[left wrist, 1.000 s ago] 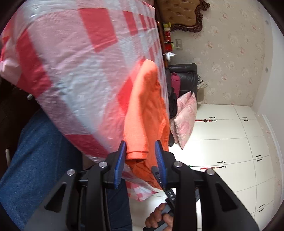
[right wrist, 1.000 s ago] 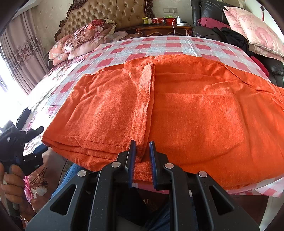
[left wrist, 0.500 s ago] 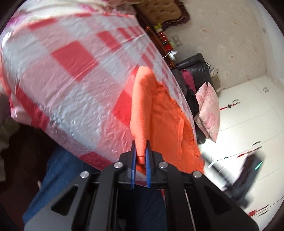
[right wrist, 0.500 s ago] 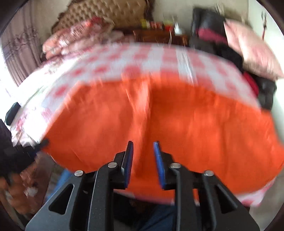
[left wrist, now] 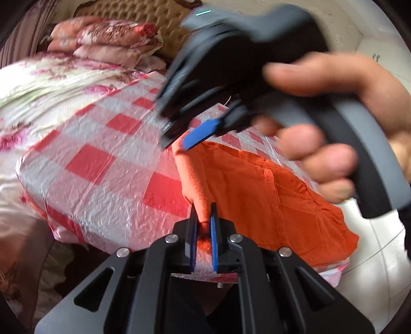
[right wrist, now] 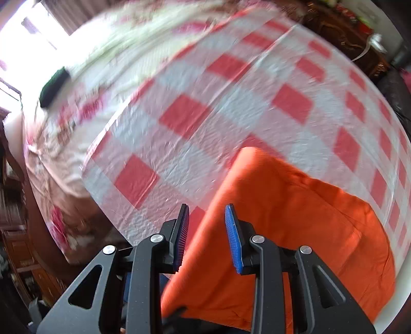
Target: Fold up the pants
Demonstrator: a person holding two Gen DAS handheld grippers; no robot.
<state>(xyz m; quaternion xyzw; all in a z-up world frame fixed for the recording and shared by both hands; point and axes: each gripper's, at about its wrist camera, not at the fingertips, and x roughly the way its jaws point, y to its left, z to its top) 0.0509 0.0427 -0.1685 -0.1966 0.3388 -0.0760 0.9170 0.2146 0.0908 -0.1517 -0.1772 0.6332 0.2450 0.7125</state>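
Note:
The orange pants [left wrist: 259,195] lie folded on the red-and-white checked cover of the bed. My left gripper [left wrist: 203,218] is shut on the near left edge of the pants. My right gripper [left wrist: 197,136] hangs above the far corner of the pants in the left wrist view, held by a hand. In the right wrist view the right gripper [right wrist: 206,218] is open, its jaws on either side of the left edge of the pants [right wrist: 295,205], not closed on them.
The checked plastic cover [left wrist: 102,159] drapes over the bed's near edge. Floral pillows [left wrist: 108,41] and a tufted headboard [left wrist: 143,12] are at the far end. A dark object [right wrist: 54,84] lies on the floral bedding at the left.
The right gripper let go of the near hem, opened and swung over to the pants' left edge. The left gripper stayed shut on the pants and turned toward the headboard.

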